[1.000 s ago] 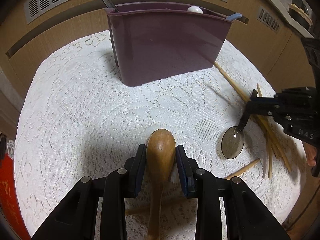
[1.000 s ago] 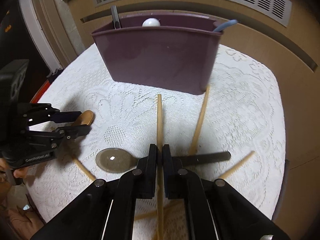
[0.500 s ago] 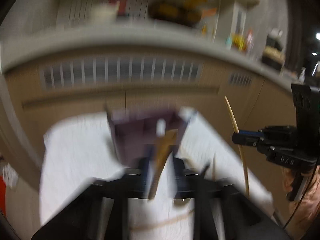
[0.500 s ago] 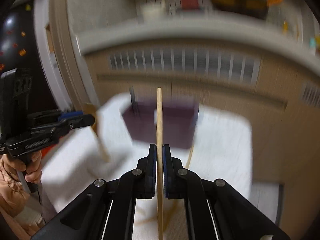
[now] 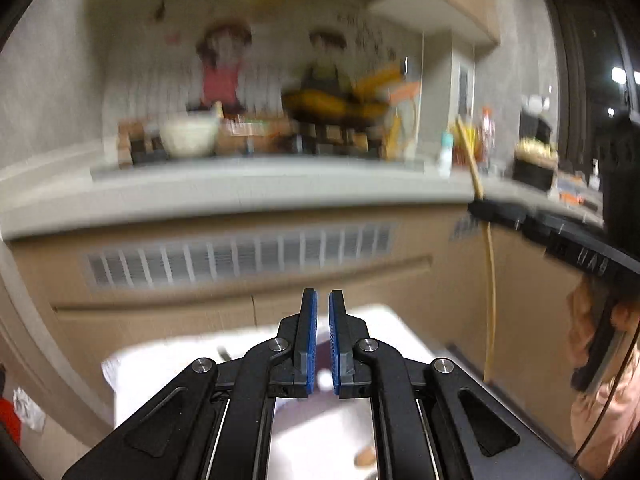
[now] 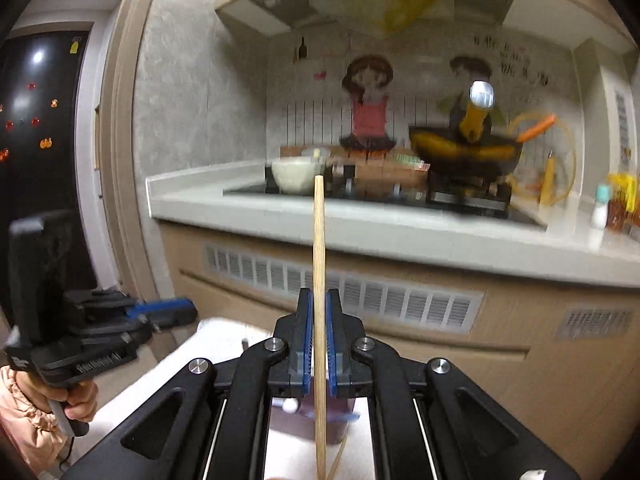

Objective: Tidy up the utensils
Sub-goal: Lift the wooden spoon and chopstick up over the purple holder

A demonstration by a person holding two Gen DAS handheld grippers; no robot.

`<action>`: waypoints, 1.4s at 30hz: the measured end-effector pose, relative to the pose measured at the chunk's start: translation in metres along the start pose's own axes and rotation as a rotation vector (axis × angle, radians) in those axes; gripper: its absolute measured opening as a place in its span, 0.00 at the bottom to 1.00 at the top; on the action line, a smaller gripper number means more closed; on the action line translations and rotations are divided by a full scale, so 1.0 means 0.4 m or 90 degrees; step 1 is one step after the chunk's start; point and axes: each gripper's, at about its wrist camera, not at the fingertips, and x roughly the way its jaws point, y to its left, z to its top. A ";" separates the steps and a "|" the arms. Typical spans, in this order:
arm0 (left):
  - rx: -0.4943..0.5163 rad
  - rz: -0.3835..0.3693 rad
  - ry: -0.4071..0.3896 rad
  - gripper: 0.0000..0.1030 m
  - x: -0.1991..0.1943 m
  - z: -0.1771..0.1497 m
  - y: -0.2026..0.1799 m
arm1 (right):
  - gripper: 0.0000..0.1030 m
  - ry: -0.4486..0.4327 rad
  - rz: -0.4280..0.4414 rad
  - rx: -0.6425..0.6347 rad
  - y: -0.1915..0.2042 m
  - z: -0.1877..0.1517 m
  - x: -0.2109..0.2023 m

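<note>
My right gripper (image 6: 319,298) is shut on a wooden chopstick (image 6: 319,248) and holds it upright, high above the table. The chopstick also shows in the left wrist view (image 5: 489,280), where the right gripper (image 5: 486,210) stands at the right. My left gripper (image 5: 323,300) is raised too, its blue pads nearly together with nothing between them; it also shows in the right wrist view (image 6: 176,307). The purple utensil holder (image 6: 304,420) sits below on the white lace tablecloth (image 6: 180,364). A brown wooden spoon tip (image 5: 365,457) shows low between the left gripper's arms.
A kitchen counter (image 6: 360,220) with a white bowl (image 6: 298,174), a pan (image 6: 464,154) and bottles runs behind the table. Vented cabinet fronts (image 5: 240,256) lie under it. The person's hand (image 6: 76,400) holds the left gripper's handle.
Both grippers rose from the table and tilted up. The right one lifted the chopstick. The wooden spoon has left the left gripper's pads, which have closed together.
</note>
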 end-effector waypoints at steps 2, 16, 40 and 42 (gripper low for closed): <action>-0.013 -0.004 0.056 0.06 0.056 -0.063 0.001 | 0.06 0.035 0.007 0.014 -0.010 -0.042 0.026; 0.070 -0.175 0.385 0.08 0.351 -0.425 -0.140 | 0.06 0.191 0.028 0.073 -0.078 -0.310 0.083; 0.130 -0.124 0.419 0.09 0.533 -0.428 -0.229 | 0.06 0.201 0.039 0.128 -0.131 -0.380 0.075; 0.105 -0.119 0.391 0.09 0.491 -0.422 -0.213 | 0.06 0.198 0.040 0.124 -0.123 -0.376 0.069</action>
